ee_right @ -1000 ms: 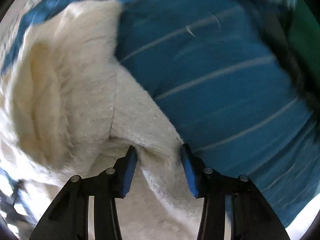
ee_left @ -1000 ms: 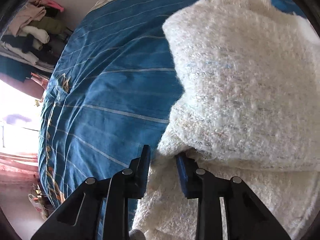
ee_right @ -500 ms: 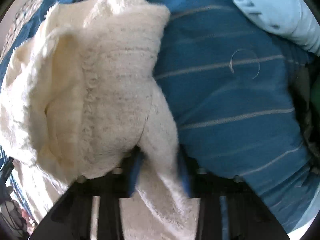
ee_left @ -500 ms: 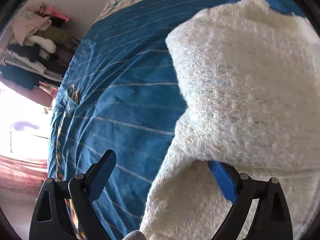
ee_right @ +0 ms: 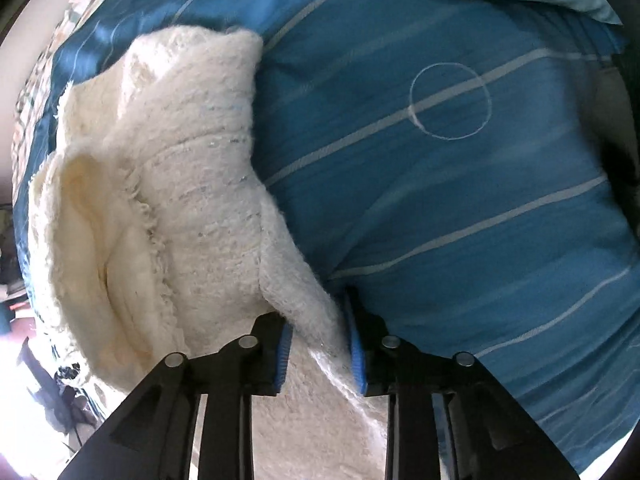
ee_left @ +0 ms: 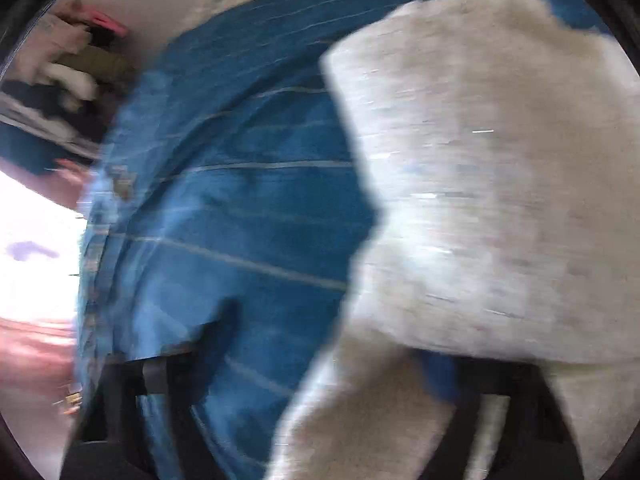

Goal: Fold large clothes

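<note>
Now | one sweater [ee_right: 192, 184]; left jaws closing on it; right jaws opening, pads touching it

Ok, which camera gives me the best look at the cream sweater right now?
The right wrist view: the cream sweater is sharp there, folded over itself on the blue bedspread, an edge between the right gripper pads. The left wrist view shows the sweater large but motion-blurred.

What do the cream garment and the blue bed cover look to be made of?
Cream garment: thick fuzzy knit, probably wool or acrylic; matte, loose fibres and fraying edges, faint glinting flecks. Blue bed cover: smooth woven cloth, maybe cotton or a blend; slight sheen, thin pale woven stripes, soft creases.
</note>
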Available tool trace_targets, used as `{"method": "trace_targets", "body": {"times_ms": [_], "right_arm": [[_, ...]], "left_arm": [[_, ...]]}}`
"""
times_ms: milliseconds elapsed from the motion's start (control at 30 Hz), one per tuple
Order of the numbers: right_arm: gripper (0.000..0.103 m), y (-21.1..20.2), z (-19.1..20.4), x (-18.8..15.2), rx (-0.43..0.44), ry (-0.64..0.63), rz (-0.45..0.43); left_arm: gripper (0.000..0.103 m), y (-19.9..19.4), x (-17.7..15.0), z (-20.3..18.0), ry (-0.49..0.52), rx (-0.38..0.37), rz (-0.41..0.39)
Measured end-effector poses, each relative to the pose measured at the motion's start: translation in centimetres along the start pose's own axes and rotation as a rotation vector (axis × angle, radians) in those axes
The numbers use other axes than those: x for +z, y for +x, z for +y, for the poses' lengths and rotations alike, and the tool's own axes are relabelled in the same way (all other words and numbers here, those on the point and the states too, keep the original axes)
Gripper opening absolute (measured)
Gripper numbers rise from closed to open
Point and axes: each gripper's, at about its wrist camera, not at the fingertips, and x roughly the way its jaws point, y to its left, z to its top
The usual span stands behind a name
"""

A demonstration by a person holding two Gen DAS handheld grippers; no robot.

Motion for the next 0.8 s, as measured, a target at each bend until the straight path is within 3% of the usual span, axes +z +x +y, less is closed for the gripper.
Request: {"method": "trace_targets", "body": {"times_ms": [33,133,267,500,567,667,767,800], "right_arm": [[0.027,0.0,-1.2,0.7,0.003,0.003,0.001],[0.027,-0.2,-2.1,0.9,-0.005,-0.004,-0.015],[0.018,0.3,1.5,-0.5,0.028,-0.017,-0.007],[0.013,0.2,6.5,0.7,0.101,-0.073,0.019],[0.013,0.1,7.4,0.7,0.081,-0.090,0.013],[0.013,1.4,6.8,1.6,-0.076,-0.111,0.011],[0.017,1.4,6.8,1.4,-0.052,-0.070,0.043],[0.026,0.7,7.4,1.2,-0.053,-0.068,0.035]], "left_arm": [[0.016,-0.2,-0.1,0.0,-0.010,-0.076,-0.003],[0.012,-0.6,-0.3,-0.3,0.016,-0.054,-0.041],[0.012,-0.4,-0.4,2.3,-0.052,-0.126,-0.051],[0.012,-0.1,-0.2,4.7,-0.054,-0.110,-0.063],[0.014,0.2,-0.2,5.2,-0.078,-0.113,-0.053],[0.017,0.4,-0.1,5.2,-0.091,-0.126,-0.036],[0.017,-0.7,0.0,4.3,-0.083,-0.109,-0.010],[0.017,-1.3,-0.1,4.0,-0.078,-0.095,-0.008]]}}
